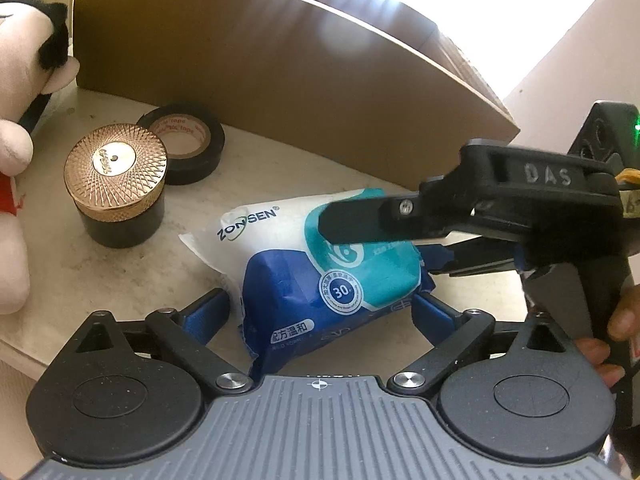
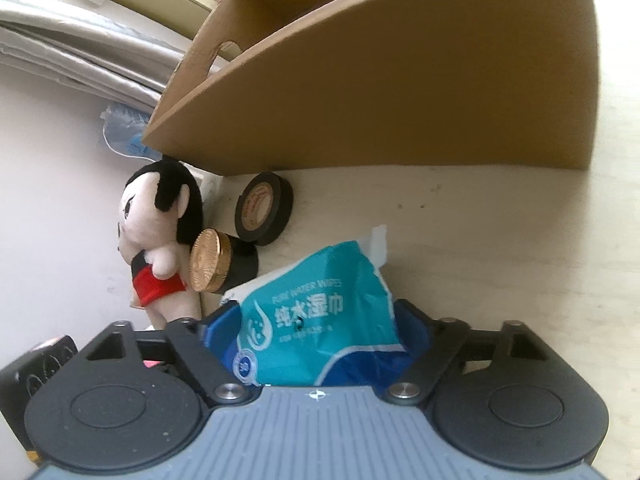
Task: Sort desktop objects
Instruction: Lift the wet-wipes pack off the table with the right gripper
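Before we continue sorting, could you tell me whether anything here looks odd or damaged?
The wet wipes pack looks crumpled and tilted, pinched from two sides by the left gripper and right gripper. Nothing appears spilled.

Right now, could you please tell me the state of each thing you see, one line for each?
Blue and teal wet wipes pack: tilted, gripped from two sides.
Left gripper: shut on the pack.
Right gripper: shut on the pack.
Black jar with copper lid: upright, lid on.
Black tape roll: lying flat beside the jar.
Plush doll: standing at the table edge.
Cardboard box: open top.
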